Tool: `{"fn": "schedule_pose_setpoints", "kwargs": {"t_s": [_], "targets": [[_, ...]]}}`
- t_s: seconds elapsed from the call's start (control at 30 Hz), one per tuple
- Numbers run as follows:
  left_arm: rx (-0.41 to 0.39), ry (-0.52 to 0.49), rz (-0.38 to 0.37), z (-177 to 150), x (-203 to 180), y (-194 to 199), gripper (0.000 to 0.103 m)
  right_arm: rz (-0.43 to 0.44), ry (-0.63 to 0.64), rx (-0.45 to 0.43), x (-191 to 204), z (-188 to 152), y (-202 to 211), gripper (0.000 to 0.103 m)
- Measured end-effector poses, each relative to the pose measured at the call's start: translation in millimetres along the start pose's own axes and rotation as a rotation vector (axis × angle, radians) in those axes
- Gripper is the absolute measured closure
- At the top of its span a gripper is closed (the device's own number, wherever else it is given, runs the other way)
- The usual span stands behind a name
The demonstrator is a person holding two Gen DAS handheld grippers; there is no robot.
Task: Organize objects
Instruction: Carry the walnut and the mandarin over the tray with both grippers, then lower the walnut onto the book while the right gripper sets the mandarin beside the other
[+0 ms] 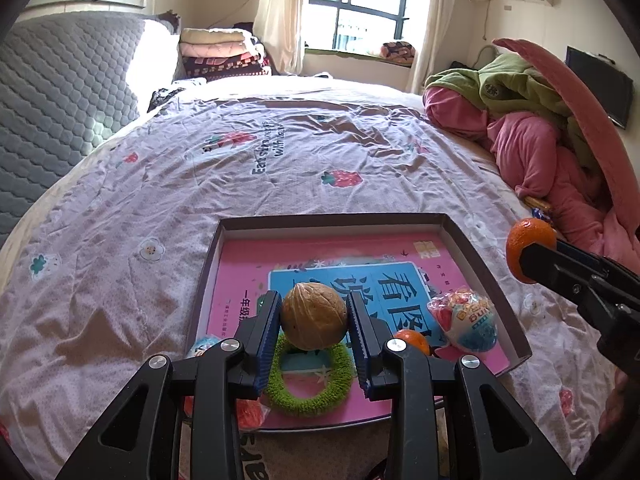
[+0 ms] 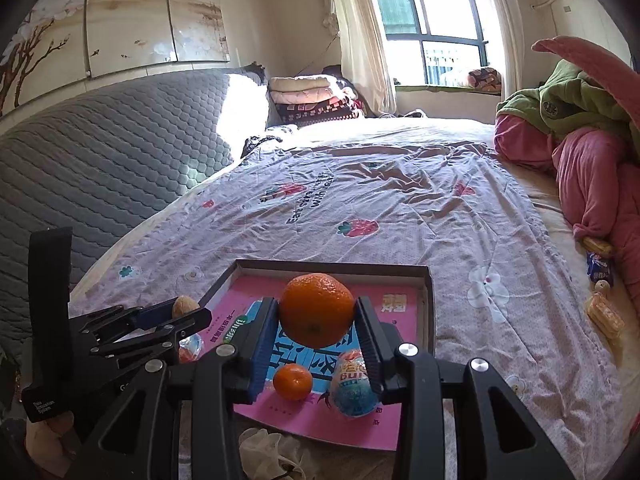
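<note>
Walnut [image 1: 313, 317] was clamped between the pads of the left tool [image 1: 313, 320], held above the shallow box [image 1: 486, 264] on the bed [image 1: 160, 208]. Right tool [image 2: 317, 320] gripped a large orange [image 2: 316, 310] over the same box. Inside the box lay a pink book [image 1: 248, 264], a small orange [image 2: 292, 381], a wrapped egg [image 2: 354, 386] and a green ring [image 1: 310, 376].

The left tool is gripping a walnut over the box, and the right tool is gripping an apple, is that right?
Not quite. The left tool does grip a walnut over the box, but the right tool grips an orange, not an apple. The right wrist view shows its dimpled orange skin clamped between the pads.
</note>
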State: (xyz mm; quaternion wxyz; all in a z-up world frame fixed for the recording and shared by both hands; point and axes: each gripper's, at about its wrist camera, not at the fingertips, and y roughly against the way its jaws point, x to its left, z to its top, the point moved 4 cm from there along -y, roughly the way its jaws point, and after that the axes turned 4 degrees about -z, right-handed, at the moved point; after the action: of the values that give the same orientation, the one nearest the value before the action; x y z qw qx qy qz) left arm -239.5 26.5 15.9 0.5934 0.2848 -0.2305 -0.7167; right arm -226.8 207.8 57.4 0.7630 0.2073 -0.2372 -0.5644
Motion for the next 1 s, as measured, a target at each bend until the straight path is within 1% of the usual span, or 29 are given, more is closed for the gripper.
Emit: {"fn": "schedule_pose_setpoints", "kwargs": {"t_s": [0.13,0.2,0.63,1.0], "targets": [[0.023,0.004,-0.011,-5.3,-2.2,-7.1,0.069,-0.006,0.013,0.029,1.7,-8.0,-8.5,0.063],[0.027,-0.001,0.001,-8.3,-2.3,-8.5,0.069,-0.009,0.017,0.037,3.0,-12.2,-10.5,0.063],[0.056,-0.003,-0.002,-19.9,-0.7,-13.2,0.069,0.0,0.041,0.084,11.2,-33.5,-18.9,0.063],[0.09,-0.051,-0.017,-33.3,-17.4,-20.1,0.069,0.003,0.064,0.135,10.8,-50.3,-25.4,0.063]]}}
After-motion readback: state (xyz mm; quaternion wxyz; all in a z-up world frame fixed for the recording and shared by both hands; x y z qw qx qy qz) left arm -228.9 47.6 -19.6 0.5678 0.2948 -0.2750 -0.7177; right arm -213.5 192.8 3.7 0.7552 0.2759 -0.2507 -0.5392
